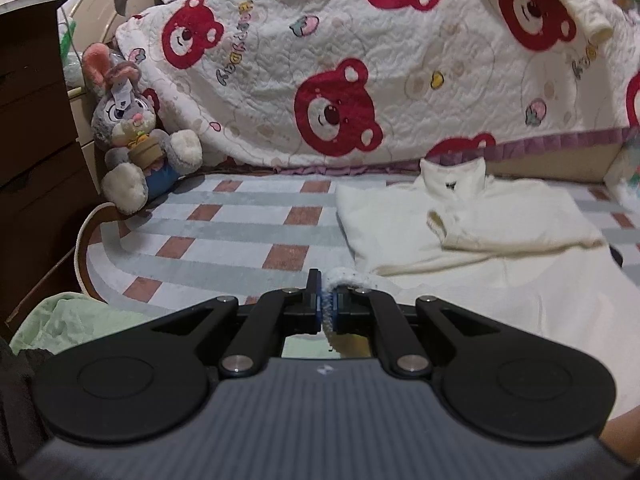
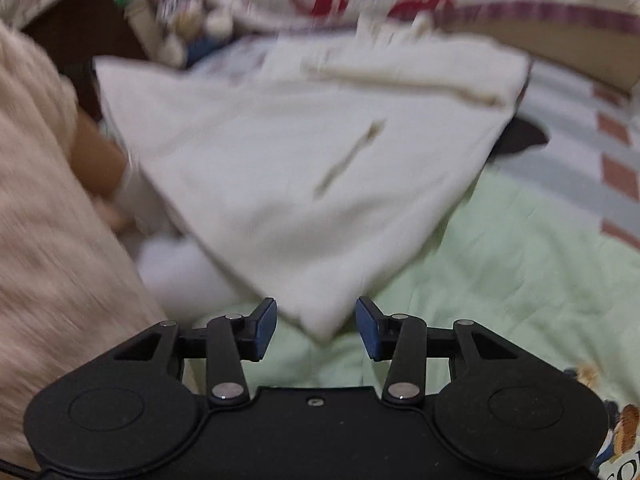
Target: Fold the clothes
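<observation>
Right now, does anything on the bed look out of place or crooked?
Mostly no. The white sweater is only half folded: one sleeve lies across its chest, while the left gripper pinches a fuzzy edge of it. The right gripper is open over the hem corner. Something dark pokes out from under the sweater's right side; I cannot identify it.

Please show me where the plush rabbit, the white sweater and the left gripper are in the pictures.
plush rabbit (image 1: 132,128): left wrist view, on its grey face.
white sweater (image 1: 460,216): left wrist view, on the folded upper body.
left gripper (image 1: 329,304): left wrist view, between the fingertips, shut on the sweater's edge.
</observation>
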The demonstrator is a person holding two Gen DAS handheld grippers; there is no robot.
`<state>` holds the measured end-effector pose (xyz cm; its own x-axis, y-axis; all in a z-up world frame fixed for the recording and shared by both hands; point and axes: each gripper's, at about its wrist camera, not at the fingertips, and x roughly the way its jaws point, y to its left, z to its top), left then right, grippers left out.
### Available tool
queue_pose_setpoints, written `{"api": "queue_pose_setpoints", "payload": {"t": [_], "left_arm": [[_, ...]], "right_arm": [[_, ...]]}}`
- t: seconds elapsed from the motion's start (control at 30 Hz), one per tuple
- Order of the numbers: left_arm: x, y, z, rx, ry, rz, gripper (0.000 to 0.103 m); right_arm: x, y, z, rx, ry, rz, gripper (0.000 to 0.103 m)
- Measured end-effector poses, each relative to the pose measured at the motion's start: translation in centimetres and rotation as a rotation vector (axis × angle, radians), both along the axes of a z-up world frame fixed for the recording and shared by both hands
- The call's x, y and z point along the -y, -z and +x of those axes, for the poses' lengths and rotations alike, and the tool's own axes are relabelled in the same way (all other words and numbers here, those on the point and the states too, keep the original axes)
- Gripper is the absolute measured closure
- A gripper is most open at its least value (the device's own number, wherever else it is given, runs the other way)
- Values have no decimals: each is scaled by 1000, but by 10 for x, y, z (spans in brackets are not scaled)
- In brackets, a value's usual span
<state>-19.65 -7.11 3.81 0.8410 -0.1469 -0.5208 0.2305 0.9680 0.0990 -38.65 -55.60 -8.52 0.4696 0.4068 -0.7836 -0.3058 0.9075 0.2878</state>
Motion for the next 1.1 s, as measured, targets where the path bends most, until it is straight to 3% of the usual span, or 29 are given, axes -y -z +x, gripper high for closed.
{"api": "queue_pose_setpoints", "payload": {"t": [0.13, 0.2, 0.3, 0.33, 0.37, 0.4, 0.47, 0.6, 0.9, 1.1], "left_arm": [[1, 7, -2, -13, 5, 38, 98], [1, 8, -4, -11, 9, 52, 98], [1, 9, -5, -11, 14, 61, 98], [0, 9, -4, -12, 14, 62, 98], [-1, 9, -4, -15, 14, 63, 98], [-1, 8, -3, -15, 14, 64, 98], [-1, 8, -2, -12, 14, 65, 98], [6, 3, 7, 5, 24, 88, 98], [41, -34, 41, 113, 81, 184, 98], [57, -42, 88, 130, 104, 218, 98]], "right_arm": [[-2, 23, 8, -46, -3, 27, 53], [-8, 30, 9, -27, -27, -21, 53], [-16, 36, 9, 34, -42, -65, 72], [-13, 36, 10, 52, -26, -38, 77], [-9, 36, 10, 66, -3, 4, 91], [-4, 33, 10, 87, 17, 27, 97], [3, 25, 7, 136, 56, 54, 98], [17, 1, 8, 252, 147, 54, 99], [47, -95, 52, 583, 298, -38, 99], [63, -130, 113, 651, 346, -116, 99]]}}
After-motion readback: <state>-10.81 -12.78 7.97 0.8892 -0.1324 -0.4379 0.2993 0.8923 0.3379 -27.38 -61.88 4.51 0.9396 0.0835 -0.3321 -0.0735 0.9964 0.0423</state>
